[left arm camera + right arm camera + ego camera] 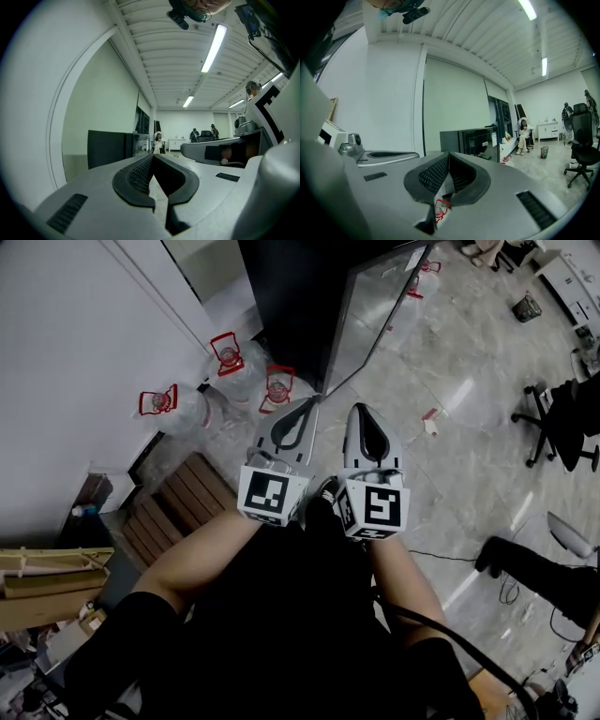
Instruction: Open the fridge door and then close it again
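The fridge (291,296) is a tall black cabinet ahead of me, and its glass door (375,315) reflects the floor. In the right gripper view the fridge (474,138) stands some way off and its door looks flush with the body. The left gripper view shows the fridge (106,147) as a dark box. My left gripper (314,401) and right gripper (359,409) are held side by side in front of my body. Both point toward the door's lower corner, short of it. Each is shut with nothing between its jaws.
Three water bottles with red handles (228,352) stand by the white wall left of the fridge. A wooden pallet (178,507) and cardboard boxes (47,582) lie at the left. An office chair (553,418) and a person's leg (534,568) are on the right.
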`<state>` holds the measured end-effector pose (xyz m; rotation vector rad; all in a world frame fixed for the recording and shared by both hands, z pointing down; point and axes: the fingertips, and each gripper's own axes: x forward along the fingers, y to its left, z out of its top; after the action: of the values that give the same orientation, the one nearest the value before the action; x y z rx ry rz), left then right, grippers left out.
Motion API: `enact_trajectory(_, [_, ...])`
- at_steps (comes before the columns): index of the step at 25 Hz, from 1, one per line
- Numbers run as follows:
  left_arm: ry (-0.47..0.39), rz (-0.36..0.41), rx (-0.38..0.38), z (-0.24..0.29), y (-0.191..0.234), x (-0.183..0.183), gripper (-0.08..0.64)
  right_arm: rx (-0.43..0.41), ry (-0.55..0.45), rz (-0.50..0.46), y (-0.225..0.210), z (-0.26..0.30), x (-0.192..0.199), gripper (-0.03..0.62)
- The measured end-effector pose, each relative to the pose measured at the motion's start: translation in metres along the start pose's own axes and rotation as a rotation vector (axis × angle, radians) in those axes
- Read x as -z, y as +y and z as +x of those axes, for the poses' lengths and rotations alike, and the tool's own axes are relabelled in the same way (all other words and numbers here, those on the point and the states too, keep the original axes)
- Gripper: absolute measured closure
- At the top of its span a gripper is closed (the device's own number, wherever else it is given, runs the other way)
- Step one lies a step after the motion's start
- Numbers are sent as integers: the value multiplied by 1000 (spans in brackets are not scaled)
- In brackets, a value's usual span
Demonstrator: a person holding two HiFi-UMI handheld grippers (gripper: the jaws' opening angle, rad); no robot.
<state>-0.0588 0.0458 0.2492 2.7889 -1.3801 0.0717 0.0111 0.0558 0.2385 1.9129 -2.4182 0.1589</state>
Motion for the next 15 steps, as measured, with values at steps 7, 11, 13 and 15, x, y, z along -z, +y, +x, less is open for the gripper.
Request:
enact_trajectory(7, [15, -8, -46, 74, 10, 22, 552, -50, 45, 13, -46, 58, 23, 577])
enact_trajectory(11, [16, -42, -90, 109, 24, 41, 552, -75, 68, 27, -63, 90, 44, 577])
enact_trajectory(13, [23, -47, -107, 124, 34, 56, 552, -79, 90, 36, -70, 106, 60, 577])
enact_trajectory(15, [29, -56, -114, 137, 44, 70, 552, -75, 101, 42, -76, 123, 73, 577])
